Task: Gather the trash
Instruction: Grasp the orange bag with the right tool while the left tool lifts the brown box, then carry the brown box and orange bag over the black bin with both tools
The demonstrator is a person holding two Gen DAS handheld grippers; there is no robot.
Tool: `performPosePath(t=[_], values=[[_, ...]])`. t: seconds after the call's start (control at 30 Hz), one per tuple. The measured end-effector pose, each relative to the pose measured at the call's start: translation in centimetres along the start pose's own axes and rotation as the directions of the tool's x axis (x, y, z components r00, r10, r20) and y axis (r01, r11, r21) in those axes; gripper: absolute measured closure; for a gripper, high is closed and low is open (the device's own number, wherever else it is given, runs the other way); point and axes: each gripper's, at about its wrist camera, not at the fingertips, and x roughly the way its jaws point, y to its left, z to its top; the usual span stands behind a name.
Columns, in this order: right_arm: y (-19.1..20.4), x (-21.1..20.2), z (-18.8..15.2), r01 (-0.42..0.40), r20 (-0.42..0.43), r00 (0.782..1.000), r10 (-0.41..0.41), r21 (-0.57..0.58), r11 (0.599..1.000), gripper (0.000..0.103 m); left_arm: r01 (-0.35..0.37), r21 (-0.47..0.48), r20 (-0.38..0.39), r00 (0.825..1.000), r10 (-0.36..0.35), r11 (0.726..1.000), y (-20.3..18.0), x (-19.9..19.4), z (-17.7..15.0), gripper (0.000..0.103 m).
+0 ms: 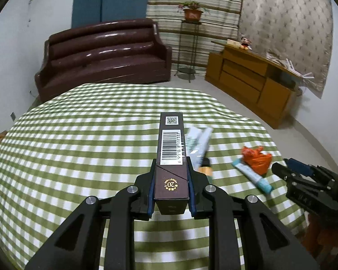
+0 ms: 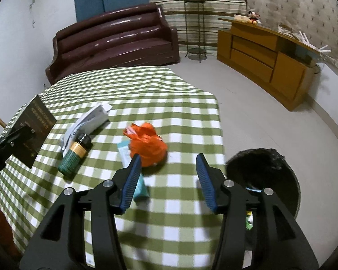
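Here the open right fingers [image 2: 166, 180] have the orange wad [image 2: 147, 147] just ahead, toward their left, while the left fingers [image 1: 171, 186] clamp the box [image 1: 171, 155], its long axis pointing straight ahead.

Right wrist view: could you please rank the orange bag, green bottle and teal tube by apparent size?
1. Orange bag.
2. Green bottle, close behind.
3. Teal tube, unsure because it is partly hidden.

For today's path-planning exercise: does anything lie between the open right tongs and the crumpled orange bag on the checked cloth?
Nothing blocks it. The right tongs stand open with only bare checked tablecloth between them and the orange bag. A teal tube lies beside the left finger, partly under the bag, so it might get caught too.
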Motion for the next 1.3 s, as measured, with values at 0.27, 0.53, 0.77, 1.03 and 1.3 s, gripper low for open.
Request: performPosePath(t=[0.27, 0.53, 0.77, 1.03, 1.3], values=[[2.2, 2.3, 1.7, 0.012, -0.029, 0.999, -0.013, -0.059, 0.998, 0.048, -0.05, -0.044, -0.015, 0.999, 0.05, 0.998, 3.1, 0.2, -0.4, 0.08], [3.5, 3.9, 2.4, 0.036, -0.059, 0.997, -0.041, -0.082, 0.996, 0.048, -0.073, -0.059, -0.022, 0.997, 0.072, 0.996, 4.6, 0.5, -0.8, 0.08], [3.7, 4.4, 2.1, 0.039, -0.073, 0.996, -0.046, -0.093, 0.995, 0.056, -0.069, -0.07, -0.033, 0.997, 0.067, 0.995, 5.7, 0.6, -1.1, 0.08], [3.6, 4.2, 1.8, 0.04, -0.069, 0.997, -0.046, -0.084, 0.996, 0.061, -0.066, -0.074, -0.037, 0.997, 0.064, 0.995, 5.7, 0.6, -1.1, 0.08], [2.7, 2.5, 1.8, 0.044, -0.031, 0.999, -0.045, -0.052, 0.998, 0.061, -0.058, -0.071, -0.028, 0.998, 0.056, 0.996, 5.3, 0.3, -1.1, 0.08]])
